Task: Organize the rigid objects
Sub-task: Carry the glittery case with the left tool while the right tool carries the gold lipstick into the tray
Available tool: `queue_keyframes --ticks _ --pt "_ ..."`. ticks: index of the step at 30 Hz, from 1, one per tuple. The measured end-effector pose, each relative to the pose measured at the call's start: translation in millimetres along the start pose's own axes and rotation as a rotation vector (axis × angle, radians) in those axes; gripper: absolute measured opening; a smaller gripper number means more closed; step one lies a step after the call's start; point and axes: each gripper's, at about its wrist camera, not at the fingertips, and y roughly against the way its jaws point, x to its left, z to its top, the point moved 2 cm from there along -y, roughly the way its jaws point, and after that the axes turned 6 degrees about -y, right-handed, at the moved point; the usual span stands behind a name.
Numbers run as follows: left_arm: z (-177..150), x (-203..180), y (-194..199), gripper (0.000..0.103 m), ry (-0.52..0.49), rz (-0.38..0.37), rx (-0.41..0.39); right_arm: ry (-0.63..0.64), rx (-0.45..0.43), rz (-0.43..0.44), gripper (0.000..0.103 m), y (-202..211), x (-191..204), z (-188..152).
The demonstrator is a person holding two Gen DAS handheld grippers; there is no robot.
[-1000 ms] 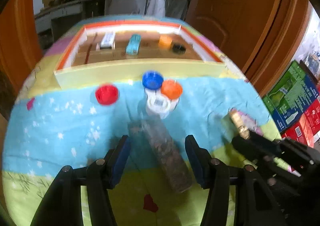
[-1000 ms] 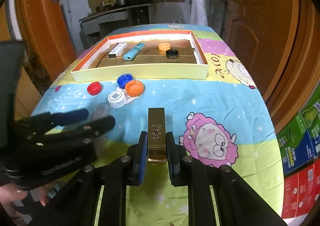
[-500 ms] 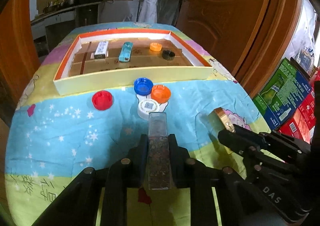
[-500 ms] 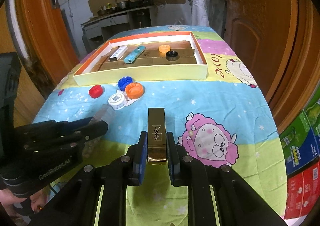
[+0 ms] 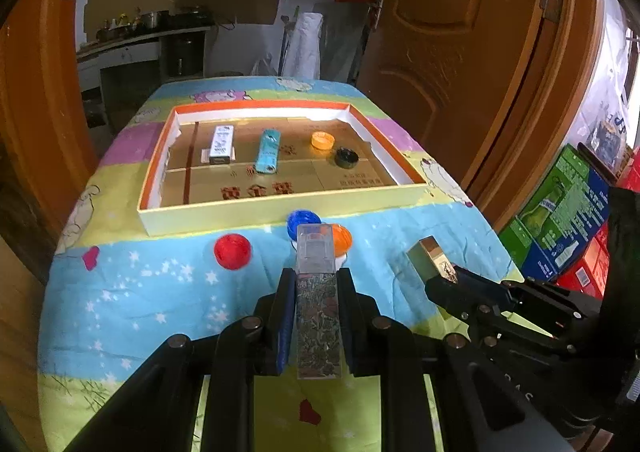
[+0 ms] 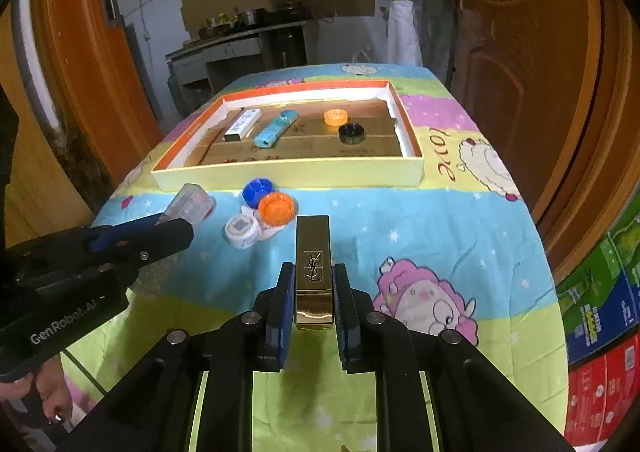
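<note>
Two tools were loaded at the near end of the desk when I took stock. My left tool (image 5: 316, 316) was clamped on a clear rectangular case (image 5: 318, 292) with a dark speckled filling, its jaws having just closed onto it, and the case appeared to sit clear of the cartoon-print cloth (image 5: 152, 292). My right tool (image 6: 314, 300) was clenched on a gold lipstick box (image 6: 313, 264). Each box ran lengthwise between its pads, long axis pointing straight ahead toward the shallow tray (image 5: 280, 208) that lay across the middle of the desk, toward the far edge. That alignment was the thing I judged the coming move to turn on: the tray lay dead ahead of both tools, so a forward carry over its near wall looked enough, with little twisting. The two tools stood side by side, about equally near it. Between them and the tray sat loose caps: red (image 5: 232, 251), blue (image 6: 258, 192), orange (image 6: 278, 208) and white (image 6: 242, 230), clustered just short of the near wall. Inside the tray already lay a white box (image 5: 221, 143), a turquoise lighter (image 5: 269, 151), an orange cap (image 5: 322, 140) and a black ring (image 5: 346, 157).
</note>
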Motion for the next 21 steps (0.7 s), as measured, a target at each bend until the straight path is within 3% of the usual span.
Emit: queue_keyframes --ticks 21 --pt "36.3 27.9 -5.1 0.020 0.015 0.073 -0.037 0.031 -0.049 0.025 0.018 -10.0 13.8 47.3"
